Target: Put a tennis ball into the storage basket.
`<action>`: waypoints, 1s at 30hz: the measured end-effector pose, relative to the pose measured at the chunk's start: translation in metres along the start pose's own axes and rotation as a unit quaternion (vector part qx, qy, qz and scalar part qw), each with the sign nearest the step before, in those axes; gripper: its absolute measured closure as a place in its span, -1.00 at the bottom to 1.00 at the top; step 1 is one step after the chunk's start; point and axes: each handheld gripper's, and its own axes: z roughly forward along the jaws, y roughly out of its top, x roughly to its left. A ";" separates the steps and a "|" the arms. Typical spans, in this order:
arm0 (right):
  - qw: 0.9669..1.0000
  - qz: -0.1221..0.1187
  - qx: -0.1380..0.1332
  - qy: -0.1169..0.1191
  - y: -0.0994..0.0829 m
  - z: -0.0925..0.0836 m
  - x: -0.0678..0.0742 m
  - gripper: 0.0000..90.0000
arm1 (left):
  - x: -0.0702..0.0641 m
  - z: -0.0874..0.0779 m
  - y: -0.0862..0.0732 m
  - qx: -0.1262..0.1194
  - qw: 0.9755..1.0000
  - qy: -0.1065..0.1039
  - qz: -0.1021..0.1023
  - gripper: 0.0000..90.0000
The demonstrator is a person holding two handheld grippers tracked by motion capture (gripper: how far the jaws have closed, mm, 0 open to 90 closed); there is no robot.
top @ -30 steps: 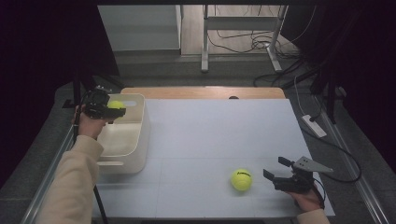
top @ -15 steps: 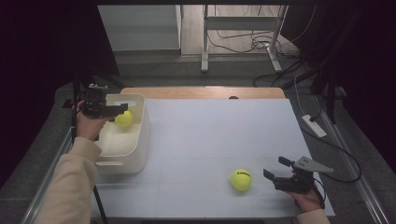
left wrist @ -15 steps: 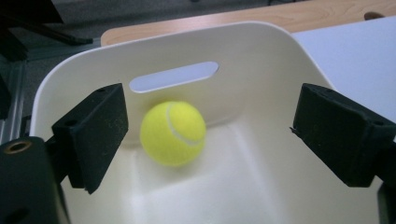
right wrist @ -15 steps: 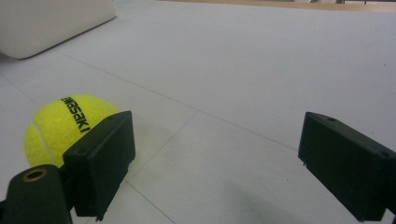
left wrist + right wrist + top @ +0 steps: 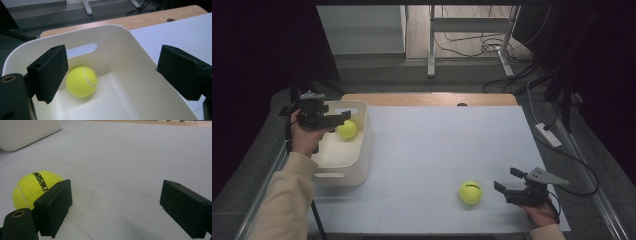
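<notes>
Tennis ball (image 5: 347, 129) now dropped into white bin (image 5: 362, 150) at bench's left edge, left hand-held gripper (image 5: 337, 118) just opened wide above, empty, right hand-held gripper (image 5: 504, 181) open beside second tennis ball (image 5: 470, 192) near front edge.

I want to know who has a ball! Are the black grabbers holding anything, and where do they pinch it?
Nothing is held. The left gripper is open above the cream plastic tub; the right gripper is open beside the yellow tennis ball.

Our left gripper (image 5: 333, 118) has just opened its jaws, and the tennis ball (image 5: 347, 129) we held now lies inside the white bin (image 5: 362, 150).
</notes>
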 end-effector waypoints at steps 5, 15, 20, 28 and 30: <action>1.000 0.001 0.000 0.000 0.000 0.001 -0.001 -0.76 | -0.009 -0.005 -0.001 -0.016 1.000 -0.022 0.012 -0.75; 1.000 0.006 -0.005 0.000 0.001 0.001 -0.003 -0.76 | -0.025 -0.013 -0.003 -0.045 0.996 -0.072 0.024 -0.73; 1.000 0.008 -0.008 -0.001 0.001 0.000 -0.003 -0.76 | -0.034 -0.016 -0.002 -0.059 0.993 -0.094 0.029 -0.73; 1.000 0.003 -0.006 -0.001 0.001 -0.001 -0.002 -0.76 | -0.052 -0.019 -0.002 -0.074 0.989 -0.119 0.042 -0.73; 1.000 0.001 -0.006 -0.001 0.001 0.000 -0.001 -0.76 | -0.055 -0.020 -0.003 -0.077 0.988 -0.124 0.045 -0.73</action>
